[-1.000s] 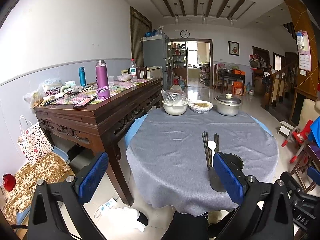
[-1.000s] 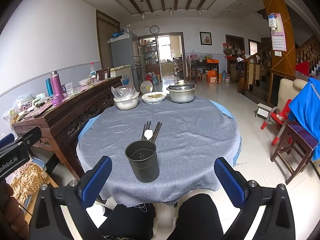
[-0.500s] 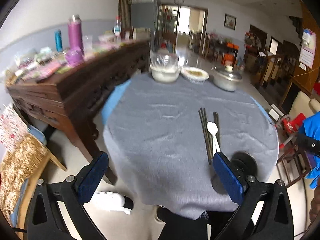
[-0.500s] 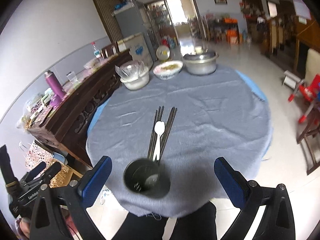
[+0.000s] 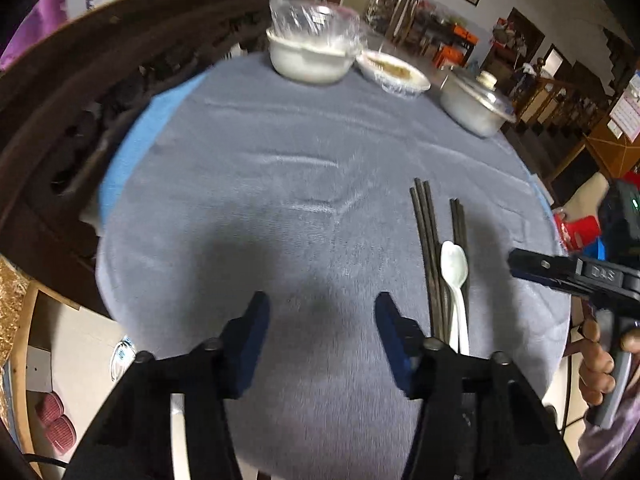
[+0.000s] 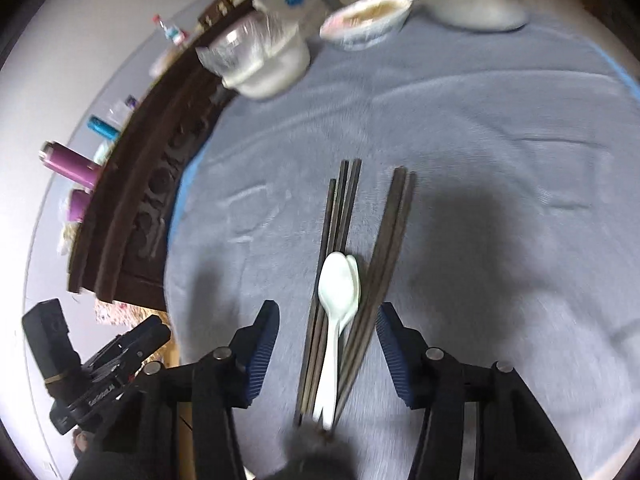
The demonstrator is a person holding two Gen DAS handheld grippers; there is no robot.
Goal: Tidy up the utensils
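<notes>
Both tools have dropped low over the counter (image 6: 500,128). White spoon (image 6: 338,292) lies among the dark chopsticks (image 6: 344,216) between the right tool's (image 6: 328,344) parted fingers. Left tool (image 5: 320,334), also parted, hovers just beside them.

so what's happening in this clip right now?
A person holds a gripper in each hand over a round table with a grey cloth. The right gripper, jaws open, straddles a bundle of dark chopsticks and a white plastic spoon lying flat on the cloth. The left gripper, also open, hovers over bare cloth beside them. Nothing is gripped yet.
</notes>
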